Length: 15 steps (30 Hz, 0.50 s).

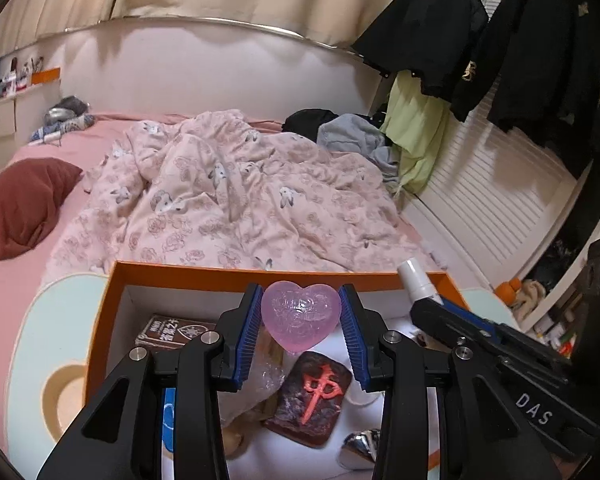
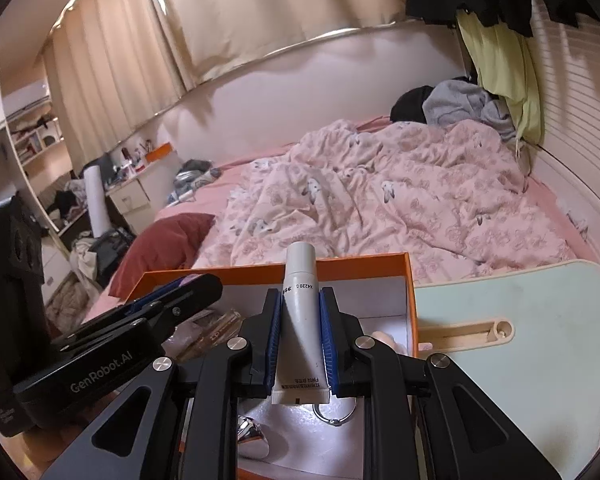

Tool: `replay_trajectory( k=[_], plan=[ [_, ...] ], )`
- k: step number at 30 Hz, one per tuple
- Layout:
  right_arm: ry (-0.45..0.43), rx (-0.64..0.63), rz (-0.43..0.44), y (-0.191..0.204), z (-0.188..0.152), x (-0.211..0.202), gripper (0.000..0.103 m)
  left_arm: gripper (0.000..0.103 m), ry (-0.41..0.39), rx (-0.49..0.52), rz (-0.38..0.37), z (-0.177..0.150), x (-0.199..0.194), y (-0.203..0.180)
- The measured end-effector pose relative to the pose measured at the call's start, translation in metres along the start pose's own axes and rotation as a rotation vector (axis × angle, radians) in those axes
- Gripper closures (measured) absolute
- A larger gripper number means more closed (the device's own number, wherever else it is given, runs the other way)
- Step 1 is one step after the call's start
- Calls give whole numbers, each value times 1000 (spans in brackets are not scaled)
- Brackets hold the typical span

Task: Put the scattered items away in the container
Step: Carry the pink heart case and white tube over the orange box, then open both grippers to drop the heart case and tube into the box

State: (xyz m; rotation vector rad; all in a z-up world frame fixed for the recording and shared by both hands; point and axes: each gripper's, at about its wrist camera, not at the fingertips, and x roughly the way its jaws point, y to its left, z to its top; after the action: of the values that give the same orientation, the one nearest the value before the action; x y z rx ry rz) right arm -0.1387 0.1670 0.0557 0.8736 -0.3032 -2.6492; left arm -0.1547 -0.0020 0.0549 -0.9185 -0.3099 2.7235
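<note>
The left gripper (image 1: 301,322) clamps a pink heart (image 1: 300,316) above the orange box (image 1: 236,274); beside it, the right gripper (image 2: 300,340) clamps a white tube (image 2: 300,320).

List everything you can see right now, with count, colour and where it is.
box: 1, orange outside, white inside, on the table
table: 1, pale green with cream edge, beside the bed
heart: 1, clear pink, between the left gripper's fingers over the box
tube: 1, white-grey, between the right gripper's fingers over the box
tile: 1, dark brown with a red character, in the box
packet: 1, brown, in the box's far left corner
ring: 1, metal, on the box floor
duvet: 1, pink floral, on the bed
pillow: 1, dark red, on the bed
left gripper: 1, black with blue pads
right gripper: 1, black with blue pads
</note>
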Motion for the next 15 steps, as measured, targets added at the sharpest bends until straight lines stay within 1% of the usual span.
replay_trajectory(
  k=[7, 11, 13, 15],
  plan=[
    [-17, 14, 4, -1, -1, -2, 84, 63, 14, 16, 0, -3, 4, -1],
    [-32, 32, 38, -2, 0, -5, 84, 62, 26, -7, -28, -3, 4, 0],
    [-43, 27, 41, 1, 0, -7, 84, 62, 18, -20, -38, -3, 2, 1],
    [-53, 18, 42, 3, 0, -10, 84, 56, 1, -27, -44, -2, -1, 1]
  ],
)
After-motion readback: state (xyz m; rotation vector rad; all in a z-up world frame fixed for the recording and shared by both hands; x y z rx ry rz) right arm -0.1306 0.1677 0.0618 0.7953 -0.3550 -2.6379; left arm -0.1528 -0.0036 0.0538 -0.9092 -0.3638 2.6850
